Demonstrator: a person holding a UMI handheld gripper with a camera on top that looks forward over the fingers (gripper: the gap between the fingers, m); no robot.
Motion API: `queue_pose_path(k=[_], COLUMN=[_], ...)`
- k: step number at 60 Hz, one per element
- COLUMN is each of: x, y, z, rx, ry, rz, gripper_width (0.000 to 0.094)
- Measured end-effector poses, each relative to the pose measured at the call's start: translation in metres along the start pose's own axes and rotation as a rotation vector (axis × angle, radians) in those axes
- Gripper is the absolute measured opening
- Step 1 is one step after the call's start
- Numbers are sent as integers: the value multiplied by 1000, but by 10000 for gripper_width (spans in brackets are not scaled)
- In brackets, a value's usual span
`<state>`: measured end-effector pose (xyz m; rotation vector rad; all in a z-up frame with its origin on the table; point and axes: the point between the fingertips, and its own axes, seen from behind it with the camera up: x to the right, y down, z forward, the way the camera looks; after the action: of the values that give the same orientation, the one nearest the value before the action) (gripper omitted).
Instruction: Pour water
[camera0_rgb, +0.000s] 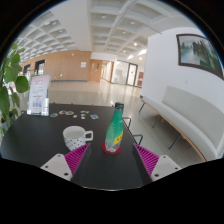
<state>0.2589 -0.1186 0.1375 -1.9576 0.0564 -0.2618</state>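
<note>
Green plastic bottle (116, 131) with a red label, its print too small to read, stands on the black table (35, 135) between the wide-open, empty gripper (110, 160) fingers, white polka-dot mug (76, 138) beside it.

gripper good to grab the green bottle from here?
Probably yes. The green bottle stands upright between the open jaws of the gripper, nothing in between; the white mug sits off to the side.

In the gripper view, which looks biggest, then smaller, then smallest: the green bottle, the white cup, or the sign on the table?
1. Green bottle, standing between the open fingers, nearest the camera, so it may only look biggest.
2. Sign, farther back.
3. White cup, clearly smallest.
</note>
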Motion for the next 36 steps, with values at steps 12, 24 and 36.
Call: queue_pose_path(k=[12,24,36], x=[-20,-35,-30], y=[6,26,37], z=[-108,-179,-207], rx=[3,-15,-12], ry=[-33,-62,-51], rz=[6,58,50], gripper_width=[855,854,856])
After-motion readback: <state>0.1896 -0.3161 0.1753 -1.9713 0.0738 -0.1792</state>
